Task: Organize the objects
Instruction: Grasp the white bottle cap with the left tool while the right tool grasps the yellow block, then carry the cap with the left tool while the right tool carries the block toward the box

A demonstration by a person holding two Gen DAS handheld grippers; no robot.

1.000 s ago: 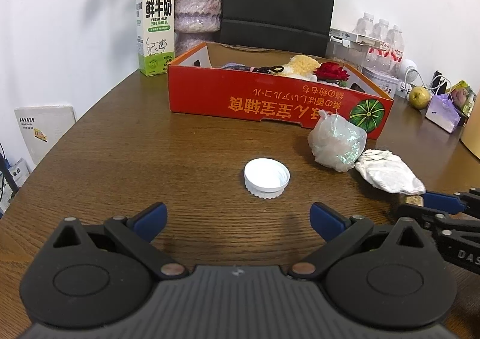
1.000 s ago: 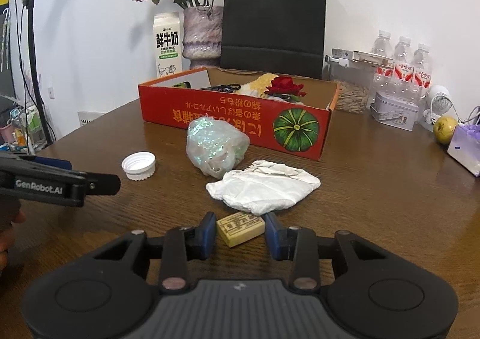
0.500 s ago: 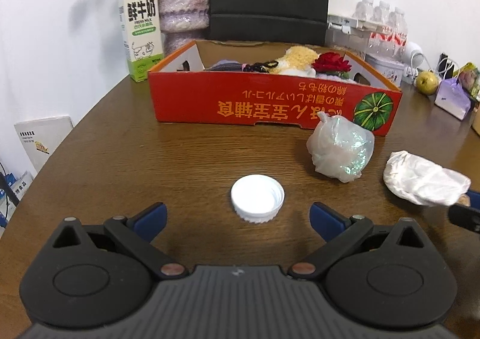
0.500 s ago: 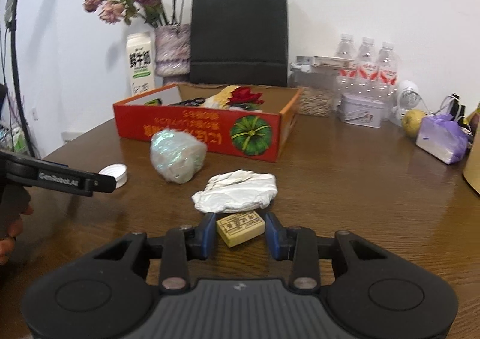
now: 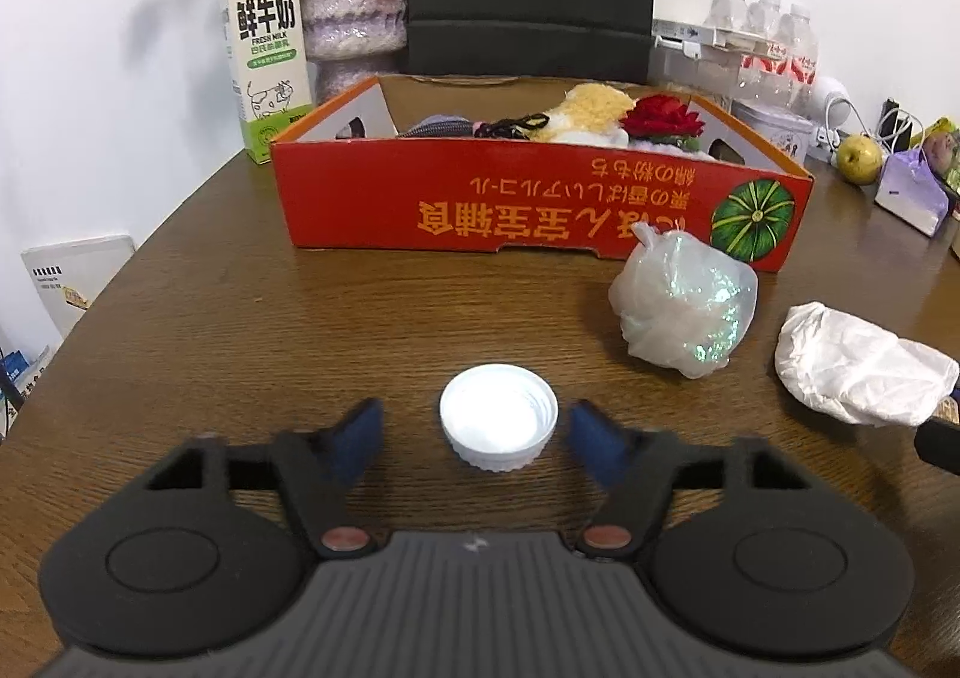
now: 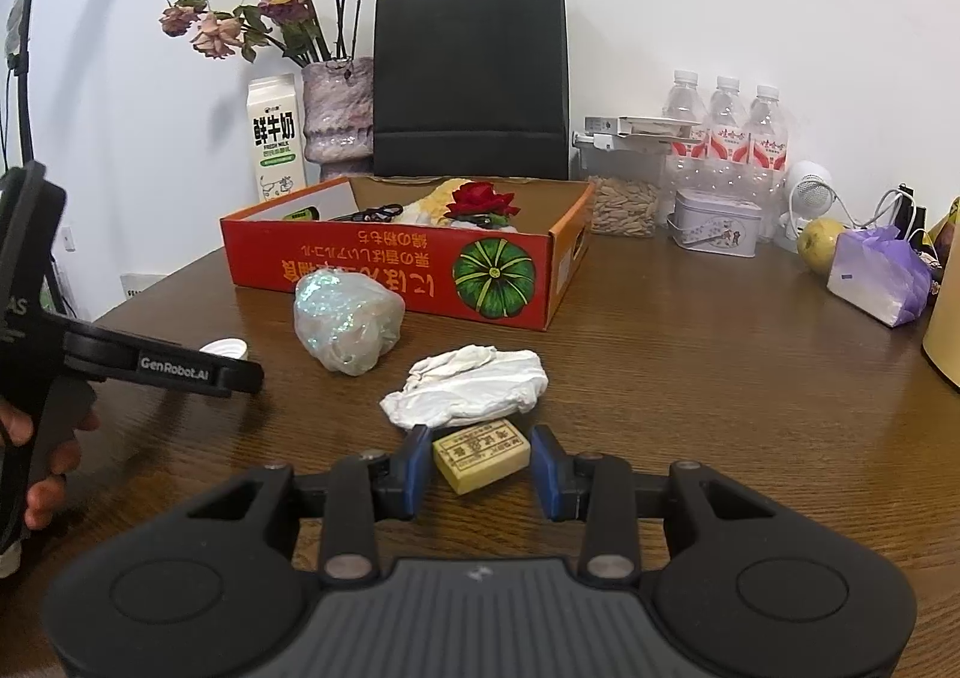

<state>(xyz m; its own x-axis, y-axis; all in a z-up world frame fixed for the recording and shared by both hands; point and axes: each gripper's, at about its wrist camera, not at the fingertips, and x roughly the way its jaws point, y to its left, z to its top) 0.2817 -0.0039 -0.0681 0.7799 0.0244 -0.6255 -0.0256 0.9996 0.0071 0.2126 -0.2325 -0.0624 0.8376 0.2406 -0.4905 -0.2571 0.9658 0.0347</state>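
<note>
Fingers [image 5: 591, 441] blurred, closing round white cap [image 5: 498, 417].

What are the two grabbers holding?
The right gripper holds a small yellow block by its short ends. The left gripper is closing around a white cap, not gripping yet.

Left gripper [image 5: 471, 435] now closer to white cap [image 5: 498, 417]; cap sits between blue pads [image 5: 360, 441], before it lay well ahead of them. Jaws closing, narrower than before, pads not yet touching cap. In right wrist view, orange box [image 6: 390, 270] and shiny bag [image 6: 347, 321] shift across picture, bottles appear farther in.
</note>
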